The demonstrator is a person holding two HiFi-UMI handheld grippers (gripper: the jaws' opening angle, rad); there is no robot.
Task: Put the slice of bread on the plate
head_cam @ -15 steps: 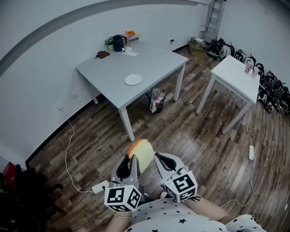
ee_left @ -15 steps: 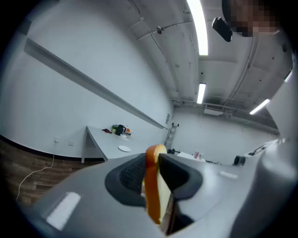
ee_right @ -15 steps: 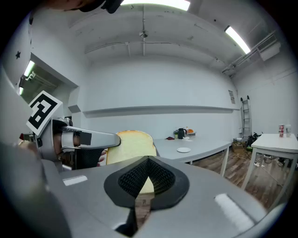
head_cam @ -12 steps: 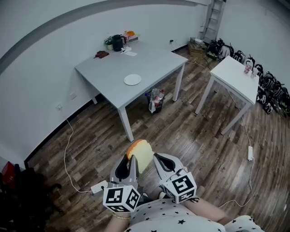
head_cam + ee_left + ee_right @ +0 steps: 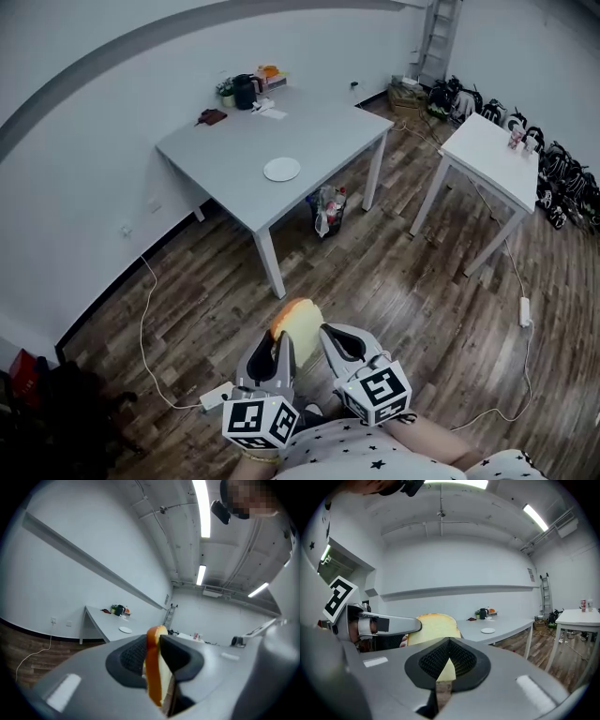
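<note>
A slice of bread (image 5: 298, 323) with an orange-brown crust stands on edge in my left gripper (image 5: 281, 345), which is shut on it, low in the head view above the wood floor. In the left gripper view the bread (image 5: 154, 667) is pinched between the pads of the left gripper (image 5: 154, 641). My right gripper (image 5: 336, 339) is just right of the slice, shut and holding nothing. Past the right gripper (image 5: 449, 641), the right gripper view shows the bread's (image 5: 433, 627) flat face. The small white plate (image 5: 281, 169) lies on the grey table (image 5: 319, 131) far ahead.
A dark jug (image 5: 246, 89) and small items crowd the table's far corner. A bin with a bag (image 5: 326, 211) stands under the table. A white table (image 5: 487, 155) is at right, with bags (image 5: 562, 178) along the wall. Cables and a power strip (image 5: 220, 398) lie on the floor.
Both grippers and the bread sit slightly lower in the head view, and the table has shifted a little right. The grip on the bread is unchanged.
</note>
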